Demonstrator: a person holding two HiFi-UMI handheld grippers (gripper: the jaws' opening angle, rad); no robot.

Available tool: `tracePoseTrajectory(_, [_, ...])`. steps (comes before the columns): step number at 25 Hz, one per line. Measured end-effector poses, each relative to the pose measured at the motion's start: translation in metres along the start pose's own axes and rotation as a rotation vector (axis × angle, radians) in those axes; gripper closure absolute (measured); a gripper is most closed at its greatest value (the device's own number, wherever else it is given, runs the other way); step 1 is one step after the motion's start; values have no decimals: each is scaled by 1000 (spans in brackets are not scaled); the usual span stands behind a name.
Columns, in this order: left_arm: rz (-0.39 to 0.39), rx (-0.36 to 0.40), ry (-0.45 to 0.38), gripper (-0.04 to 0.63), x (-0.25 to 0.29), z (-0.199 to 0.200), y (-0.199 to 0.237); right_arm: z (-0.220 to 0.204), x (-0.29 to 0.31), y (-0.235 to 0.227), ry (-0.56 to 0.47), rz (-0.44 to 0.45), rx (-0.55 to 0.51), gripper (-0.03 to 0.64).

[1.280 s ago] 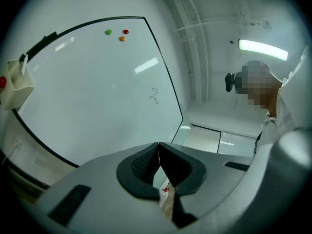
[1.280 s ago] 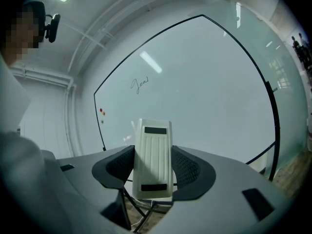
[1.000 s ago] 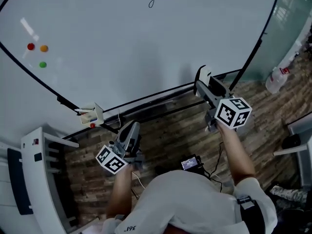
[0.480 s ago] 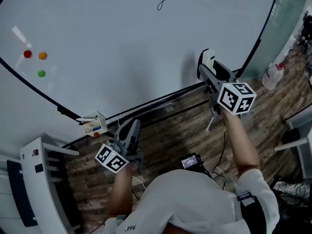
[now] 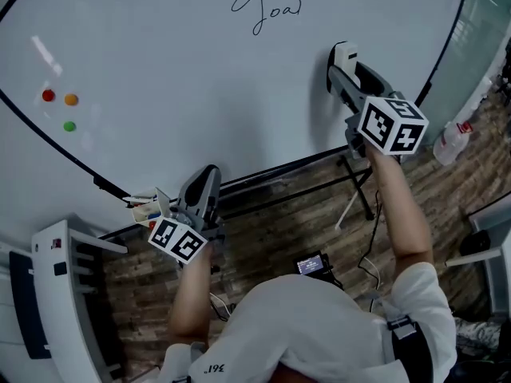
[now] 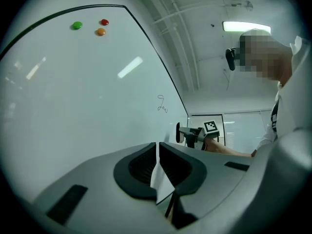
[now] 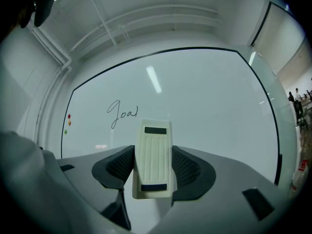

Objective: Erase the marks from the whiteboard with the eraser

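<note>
The whiteboard fills the upper head view, with the black handwritten word "Goal" near its top. My right gripper is shut on a white ribbed eraser; it is held up in front of the board, below and right of the word "Goal". My left gripper hangs low by the board's bottom edge, jaws shut with nothing between them. In the left gripper view the jaws meet, and the writing and the right gripper show far off.
Red, orange and green magnets sit at the board's left. A small marker tray hangs at its lower edge beside my left gripper. A white rack, a floor device and a spray bottle stand below.
My right gripper has risen with the eraser from the board's lower edge up in front of the board. My left gripper has lifted slightly toward the marker tray.
</note>
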State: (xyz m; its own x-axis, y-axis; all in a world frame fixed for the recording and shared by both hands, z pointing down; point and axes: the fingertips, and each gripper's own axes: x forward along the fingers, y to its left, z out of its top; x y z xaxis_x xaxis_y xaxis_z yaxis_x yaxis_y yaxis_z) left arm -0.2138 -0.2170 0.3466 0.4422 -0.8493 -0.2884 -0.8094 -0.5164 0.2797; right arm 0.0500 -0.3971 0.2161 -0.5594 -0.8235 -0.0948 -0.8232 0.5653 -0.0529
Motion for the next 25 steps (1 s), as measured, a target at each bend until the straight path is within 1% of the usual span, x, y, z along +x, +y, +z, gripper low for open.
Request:
tracePoseTrajectory(6, [4, 66, -52, 588, 37, 38, 8, 32, 14, -16, -29, -15, -36, 360])
tracePoseTrajectory(11, [-3, 89, -65, 588, 62, 59, 12, 51, 23, -24, -41, -35, -68, 360])
tracePoseTrajectory(16, [-23, 105, -49, 588, 84, 64, 8, 80, 32, -32, -74, -67, -109, 360])
tracePoseTrajectory(20, [-46, 103, -32, 588, 86, 61, 6, 104, 41, -31, -107, -103, -156, 360])
tracePoseTrajectory(25, [-48, 93, -16, 588, 78, 57, 5, 110, 54, -33, -98, -150, -187, 360])
